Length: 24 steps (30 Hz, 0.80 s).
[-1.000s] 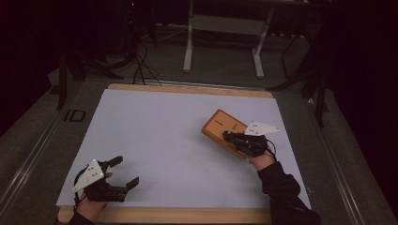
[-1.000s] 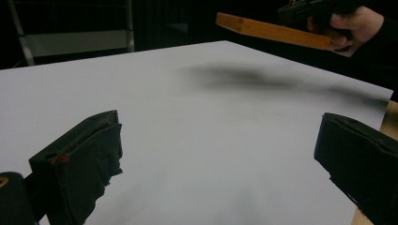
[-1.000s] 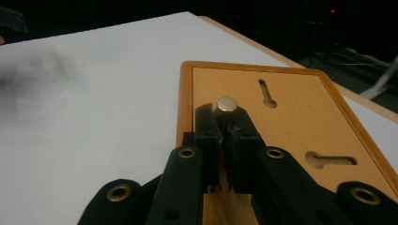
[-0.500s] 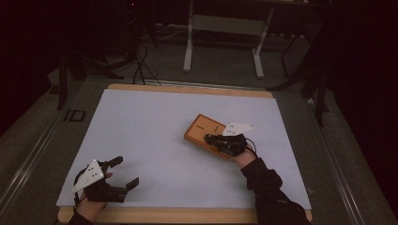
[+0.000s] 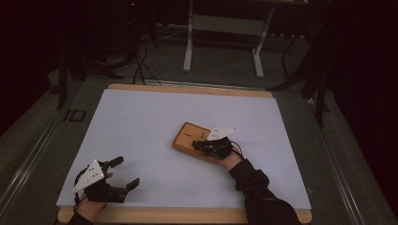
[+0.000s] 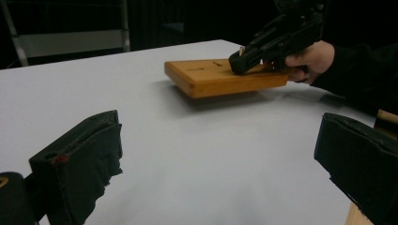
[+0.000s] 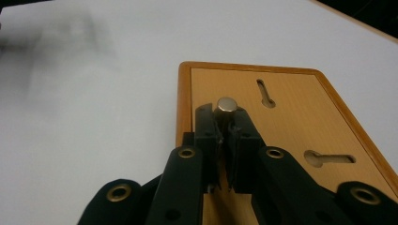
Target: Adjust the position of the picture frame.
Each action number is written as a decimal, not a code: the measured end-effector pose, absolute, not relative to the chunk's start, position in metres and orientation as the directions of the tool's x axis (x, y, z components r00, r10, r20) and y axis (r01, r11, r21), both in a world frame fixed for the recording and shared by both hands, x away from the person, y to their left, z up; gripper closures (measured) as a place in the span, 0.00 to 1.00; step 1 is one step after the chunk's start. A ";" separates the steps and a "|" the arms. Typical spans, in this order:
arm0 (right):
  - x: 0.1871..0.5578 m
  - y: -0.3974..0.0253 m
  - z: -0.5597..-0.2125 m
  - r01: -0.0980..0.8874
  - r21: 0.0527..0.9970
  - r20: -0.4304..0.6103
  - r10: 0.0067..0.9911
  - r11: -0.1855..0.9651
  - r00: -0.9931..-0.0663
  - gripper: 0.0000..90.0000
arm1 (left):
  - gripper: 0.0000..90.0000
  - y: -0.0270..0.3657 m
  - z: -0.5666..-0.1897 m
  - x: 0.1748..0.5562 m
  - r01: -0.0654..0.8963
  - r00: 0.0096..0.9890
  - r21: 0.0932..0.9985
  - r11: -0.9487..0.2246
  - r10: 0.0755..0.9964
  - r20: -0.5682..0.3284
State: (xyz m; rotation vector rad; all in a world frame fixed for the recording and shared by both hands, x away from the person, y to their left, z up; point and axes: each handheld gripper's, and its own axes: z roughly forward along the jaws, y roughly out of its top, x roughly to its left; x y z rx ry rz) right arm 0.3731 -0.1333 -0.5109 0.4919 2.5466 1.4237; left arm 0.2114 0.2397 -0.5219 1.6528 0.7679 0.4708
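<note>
- The right gripper view shows what the high view cannot: the right gripper (image 7: 225, 121) has its jaws clamped on a small metal peg (image 7: 226, 105) with a round flat head, just above the wooden board (image 7: 291, 122).
- That view also shows two keyhole slots (image 7: 265, 93) cut in the board's face, both beside the peg and apart from it.
- In the high view the right gripper (image 5: 202, 145) sits over the board (image 5: 187, 137), which lies right of the table's middle on the white table top (image 5: 141, 122).
- The left gripper view shows the board (image 6: 206, 79) from the side; whether its near edge is lifted I cannot tell.
- The left gripper (image 5: 126, 172) rests at the near left corner, jaws wide apart and holding nothing, well apart from the board.
- Open white surface lies left of and beyond the board; the table's right edge is nearer.
</note>
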 end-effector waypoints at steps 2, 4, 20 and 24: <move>0.372 -0.129 -0.514 0.199 0.849 0.009 0.362 0.490 -0.932 0.94 | 0.02 0.240 -0.522 0.211 0.230 0.702 0.969 -0.089 0.705 -0.102; 0.372 -0.127 -0.516 0.195 0.848 0.008 0.356 0.494 -0.935 0.94 | 0.02 0.240 -0.522 0.211 0.230 0.702 0.969 -0.090 0.705 -0.101; 0.365 -0.119 -0.533 0.192 0.825 0.007 0.330 0.531 -0.944 0.94 | 0.02 0.239 -0.522 0.211 0.227 0.708 0.969 -0.100 0.700 -0.094; 0.363 -0.119 -0.536 0.194 0.831 0.009 0.336 0.522 -0.942 0.94 | 0.02 0.238 -0.522 0.211 0.230 0.709 0.968 -0.104 0.699 -0.093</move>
